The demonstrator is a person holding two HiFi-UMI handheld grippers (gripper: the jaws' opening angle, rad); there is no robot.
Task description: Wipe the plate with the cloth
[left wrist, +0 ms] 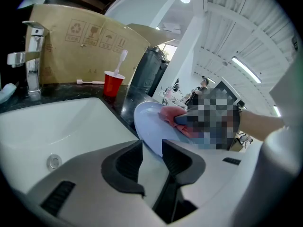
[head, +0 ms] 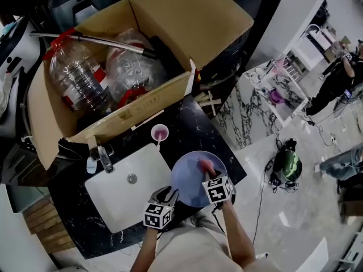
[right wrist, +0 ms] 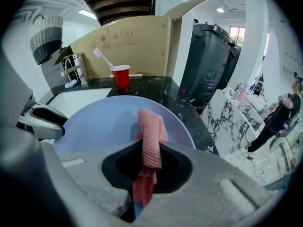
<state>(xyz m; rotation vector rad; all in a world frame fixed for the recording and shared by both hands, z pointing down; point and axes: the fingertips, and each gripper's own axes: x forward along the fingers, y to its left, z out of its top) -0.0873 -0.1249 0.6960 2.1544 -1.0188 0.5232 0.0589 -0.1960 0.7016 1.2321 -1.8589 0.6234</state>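
Your left gripper (head: pixel 168 197) (left wrist: pixel 152 156) has its jaws drawn narrow on the near rim of the round pale-blue plate (head: pixel 190 180) (left wrist: pixel 147 126) (right wrist: pixel 102 126), its forearm reaching in from the bottom edge of the head view. Your right gripper (head: pixel 210 174) (right wrist: pixel 150 163) sits just beside it, jaws pinched on the knobbly pink cloth (head: pixel 205 165) (left wrist: pixel 169 115) (right wrist: pixel 150 136), which lies against the plate's face. The plate is at the front right corner of the black marbled counter (head: pixel 187 129), just beside the right edge of the white rectangular sink (head: pixel 122 200). From the head view both marker cubes hide the plate's near rim. In the right gripper view the cloth's lower end drops out of sight between the jaws.
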